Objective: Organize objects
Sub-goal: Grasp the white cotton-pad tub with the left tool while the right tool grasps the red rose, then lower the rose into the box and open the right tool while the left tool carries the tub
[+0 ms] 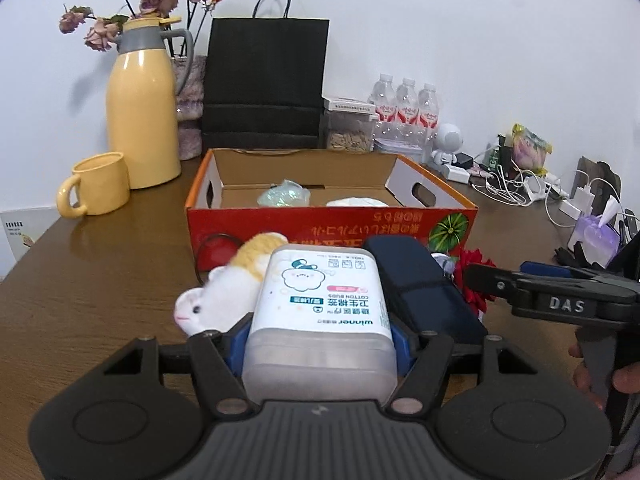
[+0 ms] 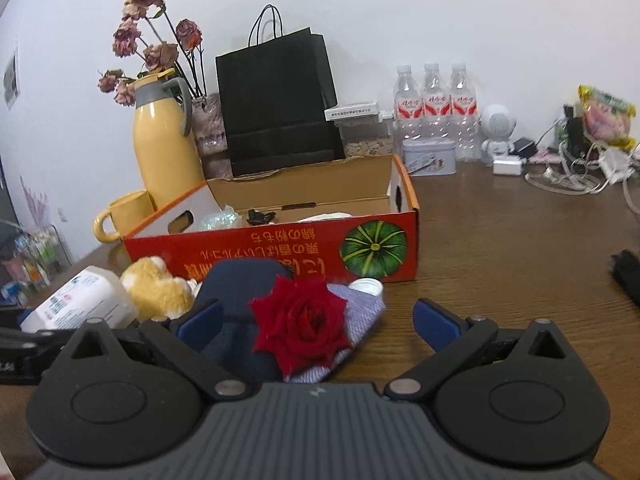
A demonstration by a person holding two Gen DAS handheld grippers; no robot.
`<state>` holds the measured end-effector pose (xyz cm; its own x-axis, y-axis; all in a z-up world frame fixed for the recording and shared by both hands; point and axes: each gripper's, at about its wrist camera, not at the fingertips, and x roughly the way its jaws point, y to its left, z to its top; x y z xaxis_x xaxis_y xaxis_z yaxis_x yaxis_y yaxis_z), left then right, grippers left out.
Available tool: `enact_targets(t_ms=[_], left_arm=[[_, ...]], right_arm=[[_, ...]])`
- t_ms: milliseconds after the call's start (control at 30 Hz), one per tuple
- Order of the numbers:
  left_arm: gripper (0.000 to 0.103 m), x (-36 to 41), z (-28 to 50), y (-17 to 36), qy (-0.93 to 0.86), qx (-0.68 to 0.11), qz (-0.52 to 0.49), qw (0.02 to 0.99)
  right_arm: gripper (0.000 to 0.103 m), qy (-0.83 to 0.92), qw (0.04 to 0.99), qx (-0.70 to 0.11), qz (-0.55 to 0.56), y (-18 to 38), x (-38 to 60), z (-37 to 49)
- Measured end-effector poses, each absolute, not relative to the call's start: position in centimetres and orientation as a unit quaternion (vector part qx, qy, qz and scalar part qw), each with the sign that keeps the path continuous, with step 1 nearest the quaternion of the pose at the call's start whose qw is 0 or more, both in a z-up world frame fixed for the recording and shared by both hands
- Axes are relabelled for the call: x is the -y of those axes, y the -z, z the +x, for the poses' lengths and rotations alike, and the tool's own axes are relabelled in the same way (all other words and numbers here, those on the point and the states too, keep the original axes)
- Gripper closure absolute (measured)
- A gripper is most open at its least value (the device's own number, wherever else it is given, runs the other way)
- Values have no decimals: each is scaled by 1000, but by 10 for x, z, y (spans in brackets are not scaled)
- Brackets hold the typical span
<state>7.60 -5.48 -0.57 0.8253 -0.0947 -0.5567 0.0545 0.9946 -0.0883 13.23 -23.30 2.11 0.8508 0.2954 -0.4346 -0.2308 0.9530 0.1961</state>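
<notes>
Here the left claw (image 1: 320,344) clamps the cotton-bud box (image 1: 320,312); the right claw (image 2: 318,322) gapes.

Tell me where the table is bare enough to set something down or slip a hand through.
Bare wood lies right of the red box, between it and the cables, and left of the box, in front of the mug. The strip before the box is crowded: cotton-bud tub, plush, navy pouch, rose.
</notes>
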Motion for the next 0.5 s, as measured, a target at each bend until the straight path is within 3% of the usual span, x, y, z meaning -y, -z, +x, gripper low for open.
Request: enact_targets(t_ms=[100,133,233,500], left_arm=[[38,53,78,5,34,-293,-38,955],[38,52,78,5,35,-293,-40,955],[38,50,77,5,36,-292,-41,955],[38,44,77,-2,28,-281,-47,958]], right_arm=[[29,-160,952,-248,80,-17,233,141],[47,-165,949,-254,85,-15,233,143],[63,-170,945,-258,107,-12,237,144],[67,-163,954,-223,115,-27,251,131]])
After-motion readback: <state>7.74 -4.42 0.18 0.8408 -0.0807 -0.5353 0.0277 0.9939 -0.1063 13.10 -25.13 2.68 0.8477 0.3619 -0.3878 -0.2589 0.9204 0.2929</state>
